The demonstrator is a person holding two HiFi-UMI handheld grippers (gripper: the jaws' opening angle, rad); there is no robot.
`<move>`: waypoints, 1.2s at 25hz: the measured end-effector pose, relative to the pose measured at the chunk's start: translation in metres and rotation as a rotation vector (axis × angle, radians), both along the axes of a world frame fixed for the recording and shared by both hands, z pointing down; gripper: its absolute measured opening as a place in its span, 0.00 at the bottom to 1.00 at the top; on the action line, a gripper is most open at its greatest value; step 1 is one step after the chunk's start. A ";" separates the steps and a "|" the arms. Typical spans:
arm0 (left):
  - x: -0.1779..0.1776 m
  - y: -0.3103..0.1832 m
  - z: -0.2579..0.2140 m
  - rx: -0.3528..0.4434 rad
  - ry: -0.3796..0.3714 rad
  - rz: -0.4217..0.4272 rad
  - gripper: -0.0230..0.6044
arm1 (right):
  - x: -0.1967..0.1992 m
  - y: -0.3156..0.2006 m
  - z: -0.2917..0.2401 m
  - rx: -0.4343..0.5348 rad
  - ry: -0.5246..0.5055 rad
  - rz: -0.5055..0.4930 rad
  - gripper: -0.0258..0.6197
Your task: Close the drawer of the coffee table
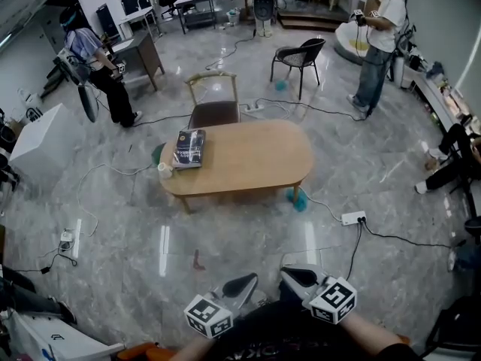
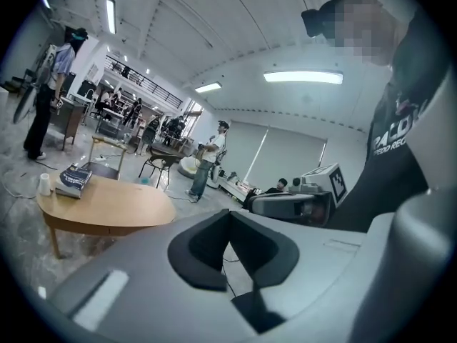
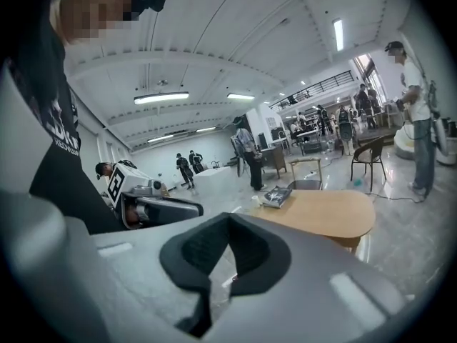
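The oval wooden coffee table (image 1: 248, 156) stands in the middle of the marble floor, some way in front of me. A dark book (image 1: 189, 147) and a small white cup (image 1: 164, 171) rest on its left end. No drawer shows on the side facing me. My left gripper (image 1: 244, 283) and right gripper (image 1: 297, 275) hover close to my body at the bottom of the head view, both shut and holding nothing. The left gripper view has the table (image 2: 107, 206) at its left beyond the shut left gripper (image 2: 230, 216). The right gripper view has the table (image 3: 328, 213) at its right beyond the right gripper (image 3: 228, 220).
A wooden chair (image 1: 214, 104) stands behind the table and a black chair (image 1: 301, 57) farther back. A power strip (image 1: 353, 218) and cables lie on the floor to the right. A teal object (image 1: 298, 200) sits by the table's right leg. Two people (image 1: 98, 66) (image 1: 379, 43) stand in the background.
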State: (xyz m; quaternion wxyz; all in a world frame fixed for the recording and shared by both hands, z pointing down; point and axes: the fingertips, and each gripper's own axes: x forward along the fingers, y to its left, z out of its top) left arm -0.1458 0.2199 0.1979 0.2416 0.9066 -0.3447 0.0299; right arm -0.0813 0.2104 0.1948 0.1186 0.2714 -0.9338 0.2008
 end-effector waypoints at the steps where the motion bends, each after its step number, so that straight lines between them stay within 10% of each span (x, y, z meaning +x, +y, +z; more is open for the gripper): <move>1: -0.002 -0.003 -0.002 0.003 0.007 -0.010 0.04 | -0.001 0.000 -0.001 0.003 -0.001 0.001 0.04; 30: 0.014 0.005 -0.006 -0.033 0.032 0.014 0.04 | -0.004 0.007 0.004 -0.036 -0.004 -0.033 0.04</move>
